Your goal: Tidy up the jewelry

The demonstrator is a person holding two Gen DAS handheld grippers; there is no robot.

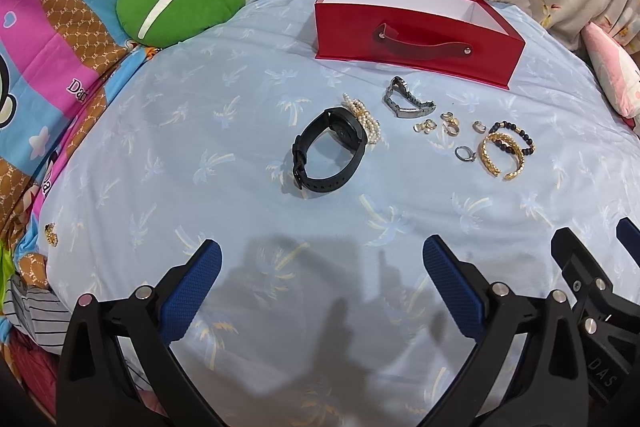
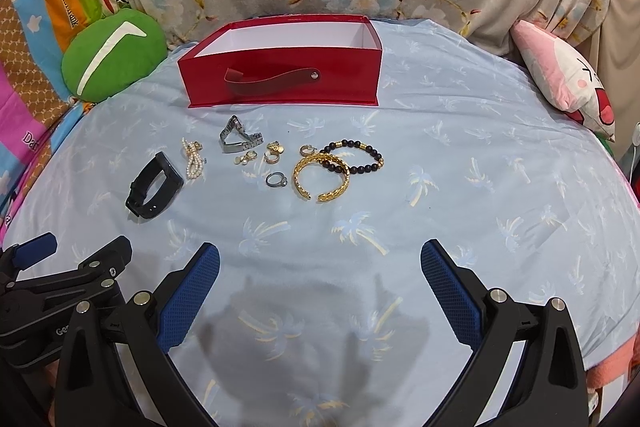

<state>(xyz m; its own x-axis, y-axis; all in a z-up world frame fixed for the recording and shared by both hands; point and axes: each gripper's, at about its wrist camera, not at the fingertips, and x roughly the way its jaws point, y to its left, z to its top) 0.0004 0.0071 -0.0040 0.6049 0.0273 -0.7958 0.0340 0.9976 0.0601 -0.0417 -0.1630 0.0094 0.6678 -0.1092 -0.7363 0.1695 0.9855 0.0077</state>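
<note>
Right wrist view: the pale blue palm-print bedspread (image 2: 460, 155) carries an open red box (image 2: 280, 83) at the back, with the black watch (image 2: 154, 187), gold cuff (image 2: 320, 175), beaded bracelet (image 2: 356, 157) and small rings (image 2: 276, 180) loose just in front of it. Both the right gripper (image 2: 320, 279) and the left gripper (image 1: 322, 277) hover near the edge, tongs wide apart and holding nothing. The only readable lettering is "DAS" on the right gripper's body in the left wrist view; the cartoon blanket (image 1: 52, 39) print is cut off.
</note>
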